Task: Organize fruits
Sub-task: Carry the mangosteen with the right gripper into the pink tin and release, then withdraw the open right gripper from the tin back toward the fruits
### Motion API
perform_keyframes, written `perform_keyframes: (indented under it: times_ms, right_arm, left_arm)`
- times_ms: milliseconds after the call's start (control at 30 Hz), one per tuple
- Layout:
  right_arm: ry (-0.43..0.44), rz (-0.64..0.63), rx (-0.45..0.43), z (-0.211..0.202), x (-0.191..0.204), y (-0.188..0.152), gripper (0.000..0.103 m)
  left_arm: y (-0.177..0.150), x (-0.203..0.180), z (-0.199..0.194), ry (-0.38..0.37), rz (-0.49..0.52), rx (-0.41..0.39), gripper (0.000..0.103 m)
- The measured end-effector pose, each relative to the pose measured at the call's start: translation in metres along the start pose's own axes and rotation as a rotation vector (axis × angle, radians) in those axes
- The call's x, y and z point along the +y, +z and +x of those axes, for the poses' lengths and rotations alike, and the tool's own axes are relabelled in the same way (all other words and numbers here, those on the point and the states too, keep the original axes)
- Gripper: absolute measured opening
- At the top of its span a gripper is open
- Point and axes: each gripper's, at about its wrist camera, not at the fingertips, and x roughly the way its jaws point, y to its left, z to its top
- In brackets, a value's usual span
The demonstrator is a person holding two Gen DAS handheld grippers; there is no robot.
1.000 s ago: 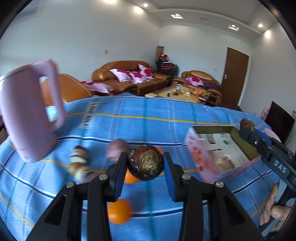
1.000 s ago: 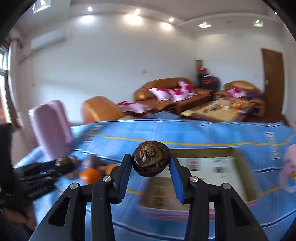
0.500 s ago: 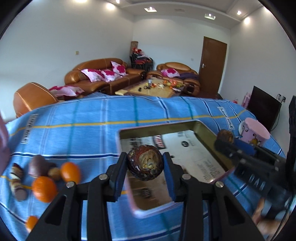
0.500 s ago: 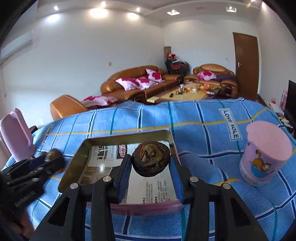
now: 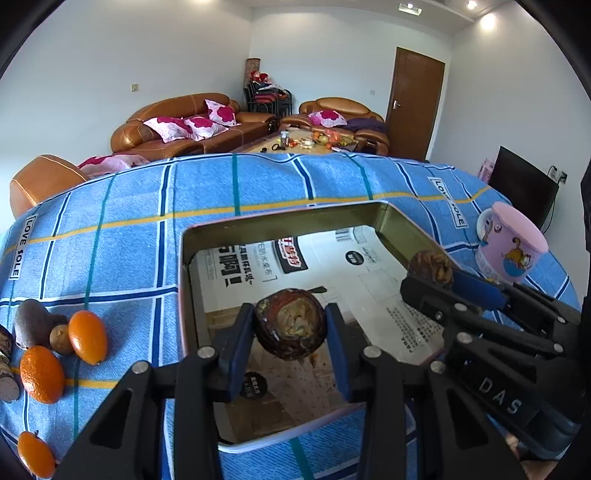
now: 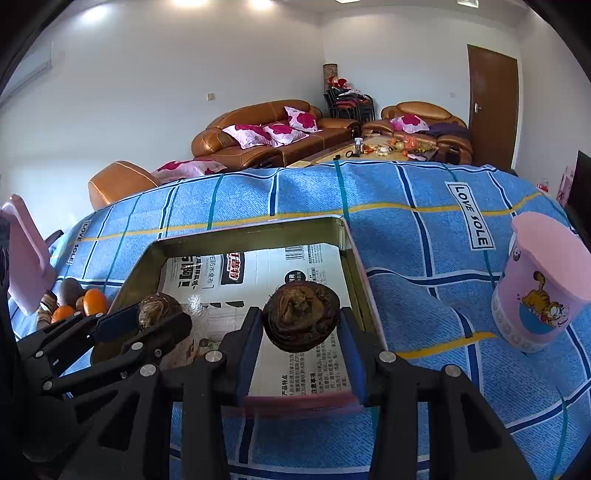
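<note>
"love sole" marks the cloth [image 5: 122,236], "das" the right gripper [image 5: 430,273]. both grippers, left [image 5: 290,330] too, grip brown fruits, now over the tin [image 5: 258,229].

Bright, evenly lit room through two sharply focused fisheye lenses.

Recessed ceiling lights [image 6: 258,3] glow overexposed along the top (small white hotspots on the wall). Daylight falls on the blue tablecloth [image 5: 258,184], and the tin's paper lining [image 6: 207,306] shows a glare patch. Straight lines bow outward; black vignette fills the corners.
</note>
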Motion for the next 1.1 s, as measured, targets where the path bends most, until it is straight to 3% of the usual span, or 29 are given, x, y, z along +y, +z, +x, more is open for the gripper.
perform_keyframes:
  times_ms: [267, 367, 467, 600, 733, 1100]
  right_arm:
    - [0.034, 0.039, -0.013, -0.002, -0.003, 0.003, 0.045]
    - [0.047, 0.057, -0.034, -0.007, -0.006, 0.003, 0.046]
    - [0.063, 0.082, -0.065, -0.013, -0.009, 0.005, 0.046]
    - [0.063, 0.098, -0.121, -0.023, -0.012, 0.007, 0.062]
    - [0.041, 0.101, -0.178, -0.032, -0.014, 0.009, 0.062]
    - [-0.034, 0.134, -0.219, -0.032, -0.026, 0.009, 0.062]
  left_arm:
    - [-0.001, 0.001, -0.005, 0.02, -0.004, -0.027, 0.045]
    - [-0.001, 0.004, -0.01, 0.038, -0.013, -0.047, 0.055]
    - [-0.001, 0.006, -0.015, 0.042, -0.022, -0.068, 0.071]
    - [-0.002, 0.003, -0.026, 0.056, -0.003, -0.119, 0.08]
    - [0.0, 0.003, -0.036, 0.08, -0.004, -0.163, 0.096]
    - [-0.005, 0.024, -0.054, 0.174, -0.01, -0.221, 0.1]
